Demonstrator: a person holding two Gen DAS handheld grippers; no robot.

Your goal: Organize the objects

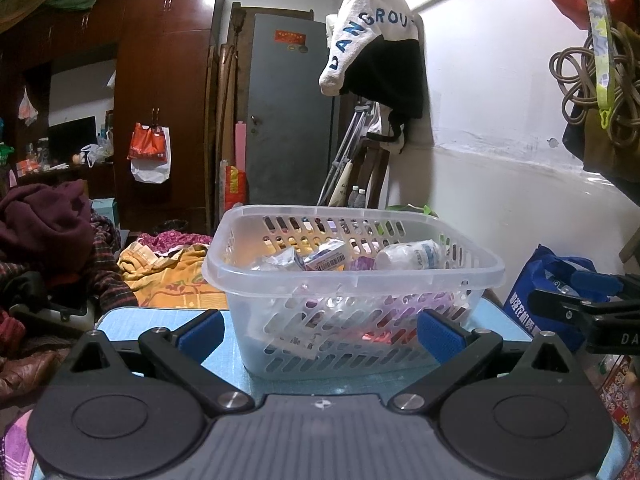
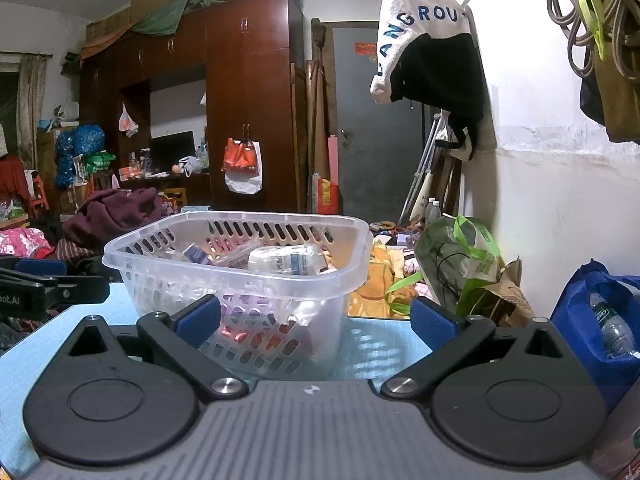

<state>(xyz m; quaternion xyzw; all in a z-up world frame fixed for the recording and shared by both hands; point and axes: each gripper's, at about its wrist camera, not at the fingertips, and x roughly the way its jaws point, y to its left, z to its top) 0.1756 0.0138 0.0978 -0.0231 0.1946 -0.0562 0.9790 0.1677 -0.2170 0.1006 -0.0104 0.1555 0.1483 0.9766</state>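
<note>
While both the left gripper and right gripper stand apart and empty, the basket, centre frame on the blue table, already holds packets; sorting seems nearly complete, and any further move needs another loose item.

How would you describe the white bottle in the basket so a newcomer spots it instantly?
Start at the clear slotted plastic basket on the light blue tabletop. Among the packets piled inside, the white bottle lies on its side toward the right. It is the only rounded, smooth white container with a blue-printed label; its neighbours are small boxes and crinkled packets.
</note>
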